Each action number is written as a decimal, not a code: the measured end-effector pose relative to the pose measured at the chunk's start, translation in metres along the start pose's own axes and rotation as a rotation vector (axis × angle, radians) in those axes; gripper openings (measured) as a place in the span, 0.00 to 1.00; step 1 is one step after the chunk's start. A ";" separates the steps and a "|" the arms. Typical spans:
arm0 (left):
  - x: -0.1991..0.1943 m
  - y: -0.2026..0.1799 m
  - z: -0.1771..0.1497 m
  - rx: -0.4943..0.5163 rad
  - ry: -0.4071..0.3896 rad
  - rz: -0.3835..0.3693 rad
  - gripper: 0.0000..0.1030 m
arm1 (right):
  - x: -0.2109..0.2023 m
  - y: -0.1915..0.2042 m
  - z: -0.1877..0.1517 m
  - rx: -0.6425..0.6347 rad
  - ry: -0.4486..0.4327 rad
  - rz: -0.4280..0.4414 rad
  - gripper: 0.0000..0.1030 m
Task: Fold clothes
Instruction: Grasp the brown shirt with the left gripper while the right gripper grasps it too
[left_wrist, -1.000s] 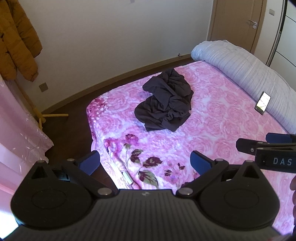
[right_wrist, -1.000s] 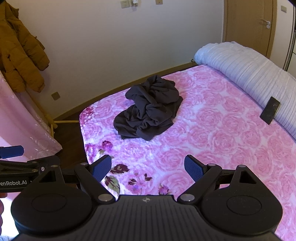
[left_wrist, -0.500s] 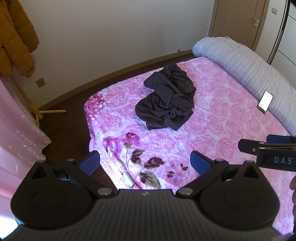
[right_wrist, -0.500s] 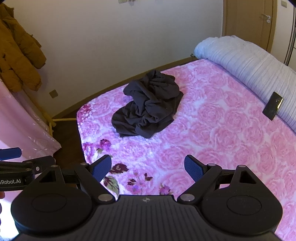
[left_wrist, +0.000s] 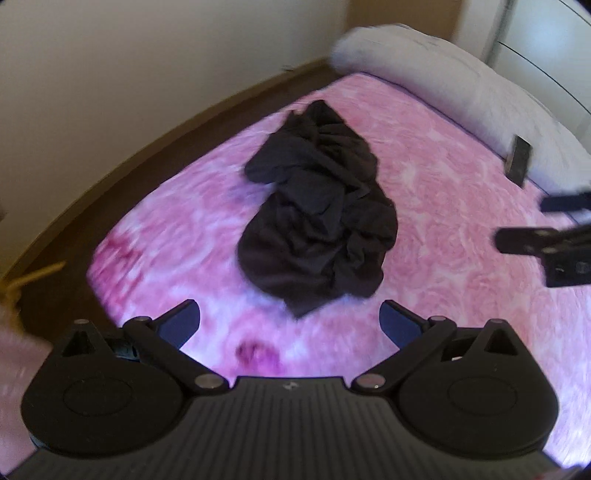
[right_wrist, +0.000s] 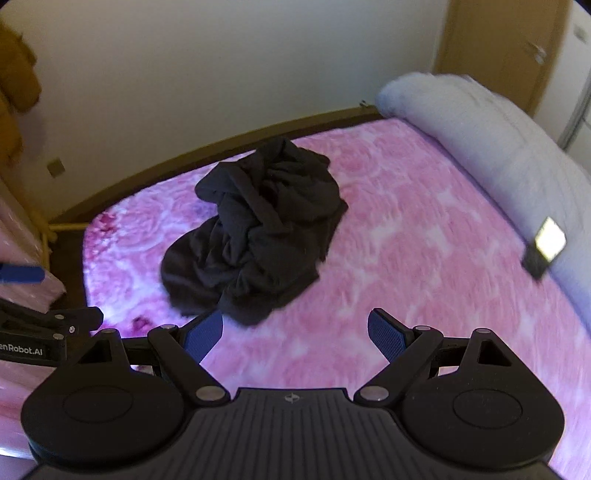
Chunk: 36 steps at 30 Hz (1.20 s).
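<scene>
A crumpled dark garment (left_wrist: 317, 214) (right_wrist: 255, 229) lies in a heap on the pink floral bedspread (left_wrist: 461, 229) (right_wrist: 424, 266). My left gripper (left_wrist: 290, 321) is open and empty, just short of the heap's near edge. My right gripper (right_wrist: 295, 334) is also open and empty; its left fingertip (right_wrist: 205, 334) stands close to the garment's near hem, not gripping it. The right gripper (left_wrist: 546, 236) shows at the right edge of the left wrist view, and the left gripper (right_wrist: 48, 325) at the left edge of the right wrist view.
A rolled white-grey quilt (right_wrist: 491, 144) (left_wrist: 443, 85) runs along the bed's right side, with a phone (right_wrist: 545, 253) (left_wrist: 519, 164) leaning against it. Past the bed's far edge are brown floor (left_wrist: 110, 166) and wall. A wooden door (right_wrist: 495, 48) stands back right, pink cloth (right_wrist: 18, 240) at left.
Both grippers have moved forward and down toward the dark garment, which now looks larger and closer. The views are motion-blurred. Both pairs of jaws stay open.
</scene>
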<state>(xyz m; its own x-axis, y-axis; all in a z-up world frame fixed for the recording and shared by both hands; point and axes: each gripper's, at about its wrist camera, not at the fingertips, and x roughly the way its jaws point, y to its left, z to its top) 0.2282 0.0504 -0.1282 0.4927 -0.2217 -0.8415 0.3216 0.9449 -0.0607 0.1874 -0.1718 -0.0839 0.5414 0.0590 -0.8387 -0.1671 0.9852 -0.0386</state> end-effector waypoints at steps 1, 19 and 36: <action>0.014 0.005 0.010 0.033 -0.004 -0.029 0.99 | 0.015 0.003 0.008 -0.033 0.005 0.001 0.85; 0.212 0.040 0.134 0.543 -0.062 -0.234 0.17 | 0.216 0.017 0.066 -0.477 0.113 -0.030 0.85; 0.159 0.080 0.122 0.430 -0.167 -0.227 0.11 | 0.272 0.001 0.117 -0.144 0.010 0.132 0.66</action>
<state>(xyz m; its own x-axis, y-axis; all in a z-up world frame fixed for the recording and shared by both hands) 0.4308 0.0612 -0.2019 0.4829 -0.4786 -0.7333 0.7217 0.6918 0.0237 0.4305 -0.1358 -0.2484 0.4991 0.1843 -0.8467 -0.3532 0.9355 -0.0046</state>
